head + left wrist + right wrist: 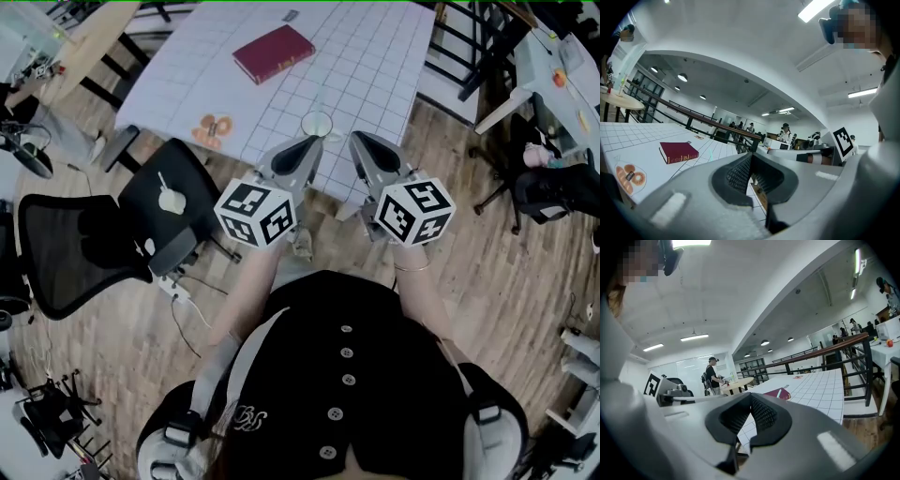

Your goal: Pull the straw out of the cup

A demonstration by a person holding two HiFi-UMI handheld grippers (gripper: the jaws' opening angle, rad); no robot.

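A clear cup [317,124] stands near the front edge of the white gridded table [375,56]. A thin pale straw [317,101] rises from it, faint in the head view. Both grippers hang side by side just short of the table edge, apart from the cup. My left gripper [306,146] is shut with nothing between its jaws, its tip just below and left of the cup. My right gripper [360,141] is shut and empty too, to the cup's right. In the left gripper view the shut gripper [751,155] points along the tabletop. The right gripper [751,395] does the same in its own view.
A dark red book [273,52] [678,152] [778,393] lies farther back on the table. A donut picture [214,129] [630,176] sits at the table's left front corner. A black office chair [84,244] stands to the left on the wooden floor. Other desks [553,66] stand at the right.
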